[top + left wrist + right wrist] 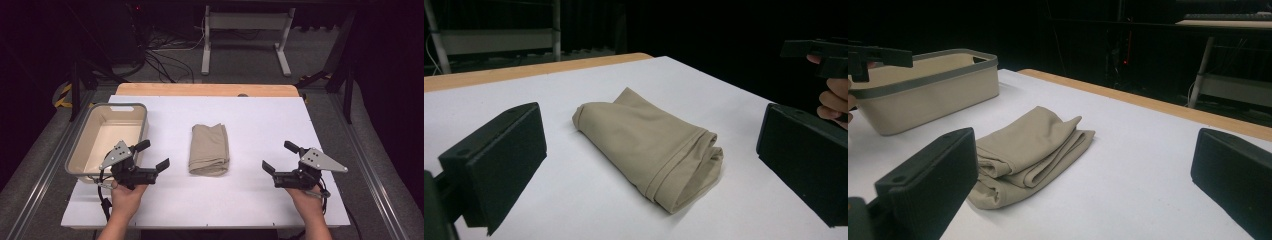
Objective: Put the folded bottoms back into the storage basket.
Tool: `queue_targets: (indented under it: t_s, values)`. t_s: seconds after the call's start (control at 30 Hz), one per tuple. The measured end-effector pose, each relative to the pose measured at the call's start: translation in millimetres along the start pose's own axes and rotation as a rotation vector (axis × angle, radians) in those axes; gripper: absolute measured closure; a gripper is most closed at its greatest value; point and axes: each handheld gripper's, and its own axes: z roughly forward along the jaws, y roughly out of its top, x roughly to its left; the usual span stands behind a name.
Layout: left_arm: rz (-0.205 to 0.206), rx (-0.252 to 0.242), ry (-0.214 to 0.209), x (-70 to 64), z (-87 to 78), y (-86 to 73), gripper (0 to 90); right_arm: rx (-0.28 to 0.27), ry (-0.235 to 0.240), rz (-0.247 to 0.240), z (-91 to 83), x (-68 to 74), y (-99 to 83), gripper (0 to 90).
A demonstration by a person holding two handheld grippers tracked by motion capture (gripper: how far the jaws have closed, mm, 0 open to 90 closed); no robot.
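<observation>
Two hand-held grippers framed the work from the near edge of the table (pixel 260 210). The left gripper (pixel 153 156) was held in the person's left hand (pixel 126 196), its jaws spread wide with nothing between them. It hung just beside the near right corner of the beige bin (pixel 80 145), probably so that it could swing either to the cloth or back to the bin. The right gripper (pixel 279 157) mirrored it on the other side, jaws equally wide and empty, gripped by the right hand (pixel 306 200). Both pointed inward, which looked like a ready stance for taking the cloth from its two sides at once.

Between them, a little farther out, the folded tan cloth (pixel 209 149) lay flat on the white table cover, well apart from either gripper and near the middle of the table. In the left gripper view the cloth (pixel 651 145) sat squarely between the two black jaws, its rolled fold turned toward the camera. The right gripper view showed its layered edges (pixel 1025 150) instead.

Farther off, along the left side, the bin stood open and empty, a likely place for the cloth to go. Beyond the table's wooden far edge stood a white table frame (pixel 245 37) on the dark floor.
</observation>
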Motion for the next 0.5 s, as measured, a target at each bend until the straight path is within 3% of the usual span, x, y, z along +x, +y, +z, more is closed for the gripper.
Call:
queue_targets:
  t_s: [0.5]
  values:
    - [-0.007, 0.019, -0.012, -1.5, 4.9, -0.7, 0.3, 0.004, 0.000, 0.005, 0.9, 0.6, -0.6, 0.0]
